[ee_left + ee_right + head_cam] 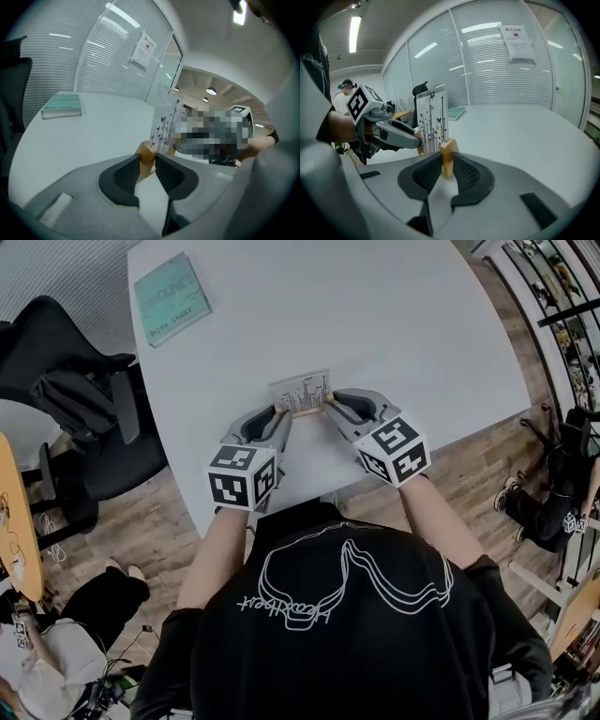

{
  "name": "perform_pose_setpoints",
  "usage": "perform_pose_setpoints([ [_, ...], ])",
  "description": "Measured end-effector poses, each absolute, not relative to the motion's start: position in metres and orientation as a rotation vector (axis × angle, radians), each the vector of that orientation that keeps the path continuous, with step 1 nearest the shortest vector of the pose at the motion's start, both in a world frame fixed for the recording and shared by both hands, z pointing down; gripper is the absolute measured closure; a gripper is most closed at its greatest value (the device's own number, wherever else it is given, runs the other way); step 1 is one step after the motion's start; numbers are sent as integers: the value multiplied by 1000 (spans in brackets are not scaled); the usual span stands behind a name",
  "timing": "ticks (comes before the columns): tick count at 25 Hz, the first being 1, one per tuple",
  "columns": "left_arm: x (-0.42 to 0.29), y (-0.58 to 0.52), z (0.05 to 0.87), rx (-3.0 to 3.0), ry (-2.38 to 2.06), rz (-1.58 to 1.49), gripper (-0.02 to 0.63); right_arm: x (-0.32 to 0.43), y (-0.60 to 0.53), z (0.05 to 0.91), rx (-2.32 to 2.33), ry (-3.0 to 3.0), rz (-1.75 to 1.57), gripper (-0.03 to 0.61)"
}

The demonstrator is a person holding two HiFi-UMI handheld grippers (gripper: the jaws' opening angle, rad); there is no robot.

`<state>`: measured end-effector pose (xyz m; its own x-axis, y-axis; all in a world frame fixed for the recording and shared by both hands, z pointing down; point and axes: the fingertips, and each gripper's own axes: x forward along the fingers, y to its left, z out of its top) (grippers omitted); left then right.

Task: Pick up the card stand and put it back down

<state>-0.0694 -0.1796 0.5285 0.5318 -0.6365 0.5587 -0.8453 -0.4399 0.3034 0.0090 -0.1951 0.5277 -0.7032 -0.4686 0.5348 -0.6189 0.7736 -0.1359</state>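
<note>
1. The card stand point(302, 393) was near the front edge of the white table point(394, 315), straight ahead of the person and between the two claws. No view showed whether its base rested on the tabletop or hung just clear of it.
2. The left gripper point(147, 157) had its jaws drawn in to a narrow gap. Both ribbed black pads pressed on the left end of the stand's wooden base point(146, 153).
3. The right gripper point(447, 158) was closed down to a similar width. Its pads clamped the right end of the same base from either side.
4. The base was a pale, square-cut wooden bar. An upright card point(432, 119) rose from it, printed with thin dark stems and small butterflies, seemingly in a clear sleeve.
5. Each claw had a smooth grey shell with dark textured pads. Each also carried a marker cube point(242, 476) with black-and-white squares behind the jaws.
6. In the right gripper view the left claw reached in from the far side, its tip against the stand's other end.
7. A teal book point(172, 298) lay flat at the far left corner of the table, well apart from the stand.
8. A black office chair point(84, 399) stood just beside the table's left edge on a wood-plank floor point(141, 521).
9. Slatted blinds behind glass walled the room, with a paper notice point(516, 43) fixed to them.
</note>
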Motion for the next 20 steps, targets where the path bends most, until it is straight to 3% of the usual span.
perform_pose_setpoints([
  [20,-57,-103,417,2304,-1312,388,502,21,-123,418,811,-2595,283,499],
])
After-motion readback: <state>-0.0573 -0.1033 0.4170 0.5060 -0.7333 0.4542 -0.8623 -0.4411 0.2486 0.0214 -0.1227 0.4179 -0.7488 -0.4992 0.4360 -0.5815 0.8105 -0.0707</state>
